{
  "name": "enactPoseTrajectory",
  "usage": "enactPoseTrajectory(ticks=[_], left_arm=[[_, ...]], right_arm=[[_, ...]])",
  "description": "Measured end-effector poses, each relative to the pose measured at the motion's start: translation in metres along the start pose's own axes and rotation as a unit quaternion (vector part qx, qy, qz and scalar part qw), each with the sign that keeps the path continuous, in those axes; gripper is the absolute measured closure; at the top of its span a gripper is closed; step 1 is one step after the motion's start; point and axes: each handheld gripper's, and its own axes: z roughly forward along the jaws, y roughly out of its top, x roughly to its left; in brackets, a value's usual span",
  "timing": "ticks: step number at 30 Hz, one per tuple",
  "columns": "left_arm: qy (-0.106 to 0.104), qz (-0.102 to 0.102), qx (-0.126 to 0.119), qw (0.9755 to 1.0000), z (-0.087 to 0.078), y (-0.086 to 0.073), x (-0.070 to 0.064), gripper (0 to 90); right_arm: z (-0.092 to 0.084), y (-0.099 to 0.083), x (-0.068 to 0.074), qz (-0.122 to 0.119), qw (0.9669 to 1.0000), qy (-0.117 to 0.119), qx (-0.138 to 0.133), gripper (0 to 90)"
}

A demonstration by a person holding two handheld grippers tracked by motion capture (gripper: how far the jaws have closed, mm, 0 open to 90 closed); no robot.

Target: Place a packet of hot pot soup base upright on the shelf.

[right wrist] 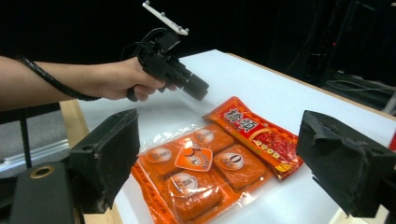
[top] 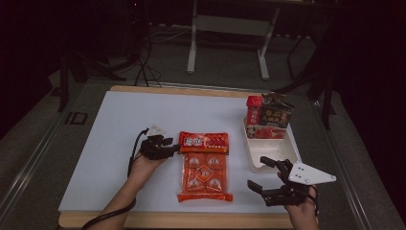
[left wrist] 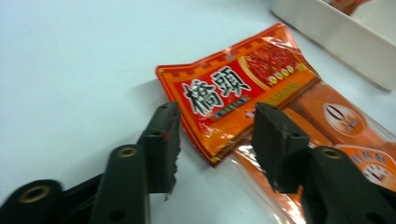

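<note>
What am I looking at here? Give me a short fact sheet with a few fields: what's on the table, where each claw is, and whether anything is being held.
main item: orange snack pack, lying flat on the white table
left claw: open at the pack's top left corner, nothing pinched
right claw: open wide, empty, right of the pack, apart from it
container: white tray at the table's right edge
in the tray: red and dark packets standing at its far end
held: nothing

Bare table point(top: 119, 143) left of the orange packet point(top: 204, 167); white tray point(top: 268, 151) blocks right.
</note>
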Motion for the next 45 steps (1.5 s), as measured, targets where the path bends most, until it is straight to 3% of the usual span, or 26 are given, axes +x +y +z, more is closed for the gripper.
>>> enactPoseTrajectory(ticks=[7,11,15,19,22,26,31,33,40,45], left_arm=[[0.013,-0.01,0.009,0.9998,0.013,0.003,0.01,48.4],[0.015,-0.02,0.013,0.9996,0.022,0.004,0.016,46.5],[0.003,-0.027,0.014,0.9995,0.032,0.007,0.019,46.5],[-0.005,-0.039,0.035,0.9986,0.044,0.008,0.023,46.8],[-0.007,-0.041,0.048,0.998,0.052,0.006,0.024,46.8],[-0.015,-0.037,0.045,0.9982,0.055,0.006,0.023,46.9],[-0.044,-0.029,0.06,0.9968,0.062,0.009,0.017,58.8],[-0.046,-0.022,0.065,0.9966,0.063,0.01,0.014,62.0],[-0.016,-0.018,0.076,0.9968,0.067,0.013,0.004,72.3],[0.01,-0.004,0.085,0.9963,0.068,0.016,-0.002,88.8]], right_arm=[[-0.004,0.002,0.004,-0.043,0.9987,-0.027,-0.009,13.0],[-0.003,0.002,0.005,-0.029,0.9993,-0.024,-0.003,12.9],[-0.002,0.002,0.007,-0.032,0.9991,-0.027,0.001,12.0],[-0.001,0.001,0.007,-0.026,0.9992,-0.03,-0.002,10.6],[-0.002,0.001,0.007,-0.021,0.9993,-0.03,-0.006,10.5],[-0.001,0.0,0.006,-0.016,0.9993,-0.034,0.001,10.5],[0.003,-0.001,0.008,-0.017,0.9994,-0.026,0.016,10.8],[0.004,-0.002,0.009,-0.019,0.9993,-0.024,0.019,10.9],[0.006,-0.002,0.008,-0.012,0.9994,-0.021,0.026,12.8],[0.007,-0.003,0.007,-0.006,0.9992,-0.026,0.03,13.1]])
